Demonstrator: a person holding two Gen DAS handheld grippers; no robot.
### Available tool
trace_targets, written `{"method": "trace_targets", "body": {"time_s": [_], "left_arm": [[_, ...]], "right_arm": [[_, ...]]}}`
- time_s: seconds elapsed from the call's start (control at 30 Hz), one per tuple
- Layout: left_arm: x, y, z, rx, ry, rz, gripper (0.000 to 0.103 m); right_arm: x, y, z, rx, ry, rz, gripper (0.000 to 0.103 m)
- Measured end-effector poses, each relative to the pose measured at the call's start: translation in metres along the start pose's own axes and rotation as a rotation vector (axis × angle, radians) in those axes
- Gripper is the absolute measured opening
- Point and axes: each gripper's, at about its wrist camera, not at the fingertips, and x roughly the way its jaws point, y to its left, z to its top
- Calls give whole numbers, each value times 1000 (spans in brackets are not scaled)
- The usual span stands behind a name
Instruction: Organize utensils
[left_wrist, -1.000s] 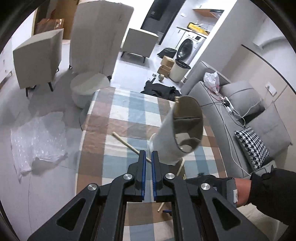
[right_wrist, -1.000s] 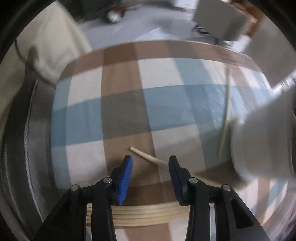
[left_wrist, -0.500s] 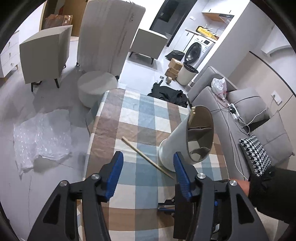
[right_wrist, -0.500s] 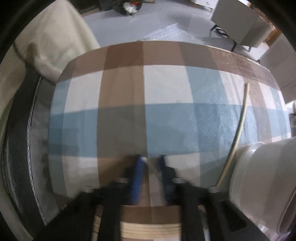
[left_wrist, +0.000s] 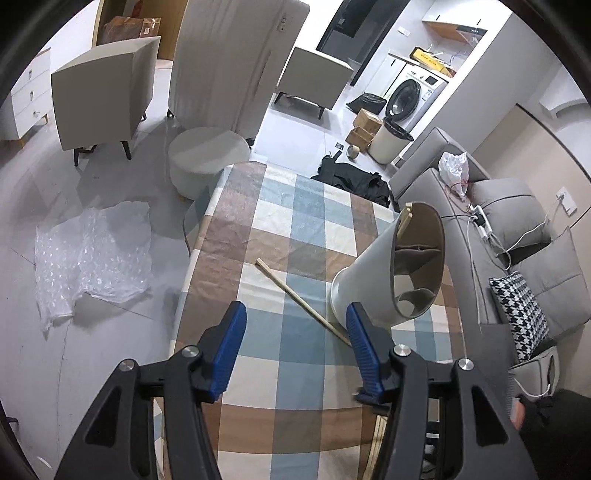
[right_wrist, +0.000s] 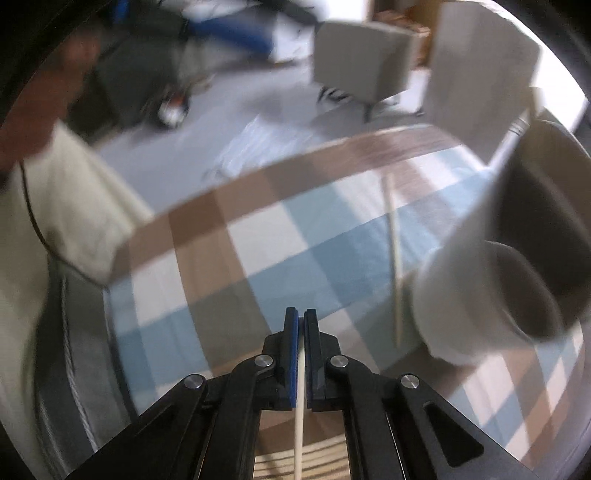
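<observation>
A white utensil holder (left_wrist: 369, 284) with a divided inside stands on the checked tablecloth (left_wrist: 295, 206), a pair of chopsticks (left_wrist: 405, 221) leaning at its rim. One loose chopstick (left_wrist: 291, 293) lies on the cloth, its near end by the holder's base. My left gripper (left_wrist: 295, 343) hangs open above the cloth, nothing between its pads, just short of the holder. In the right wrist view my right gripper (right_wrist: 301, 325) is shut on a pale chopstick (right_wrist: 300, 406), lifted off the table left of the holder (right_wrist: 480, 295). The loose chopstick (right_wrist: 393, 251) lies beside it.
More pale chopsticks (right_wrist: 273, 458) lie near the table's front edge under my right gripper. A grey sofa (left_wrist: 517, 236) runs along the table's right side. A round stool (left_wrist: 208, 155), chairs and bubble wrap (left_wrist: 96, 254) are on the floor. A dark sleeve (left_wrist: 554, 417) is at the lower right.
My left gripper went from shut to open and drew back a little from the holder. My right gripper closed on a chopstick on the cloth, rolled and rose with it.
</observation>
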Motion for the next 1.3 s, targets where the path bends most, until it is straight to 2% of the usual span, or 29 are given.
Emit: {"method": "trace_targets", "body": {"time_s": [0.17, 0.43, 0.57, 0.63, 0.7, 0.77, 1.0, 1.1, 1.3], "left_arm": [[10, -4, -5, 13, 35, 37, 51], [43, 3, -12, -67, 160, 79, 51], [65, 9, -11, -138, 236, 93, 51], [75, 6, -8, -139, 260, 107, 51], [82, 4, -4, -149, 270, 101, 51], [92, 7, 1, -170, 270, 127, 51], [136, 33, 22, -325, 271, 188, 51], [148, 32, 26, -297, 271, 271, 51], [160, 23, 32, -254, 263, 324, 50]], "right_arm": [[-43, -11, -10, 154, -124, -44, 2], [-91, -31, -54, 420, -254, -70, 2], [-103, -39, -65, 492, -286, -77, 2], [-108, -42, -68, 509, -305, -85, 2], [-110, -47, -71, 542, -327, -79, 2], [-113, -51, -74, 568, -342, -74, 2], [-114, -65, -81, 632, -360, -45, 2], [-116, -71, -86, 653, -376, -31, 1], [-126, -88, -91, 712, -422, -3, 1]]}}
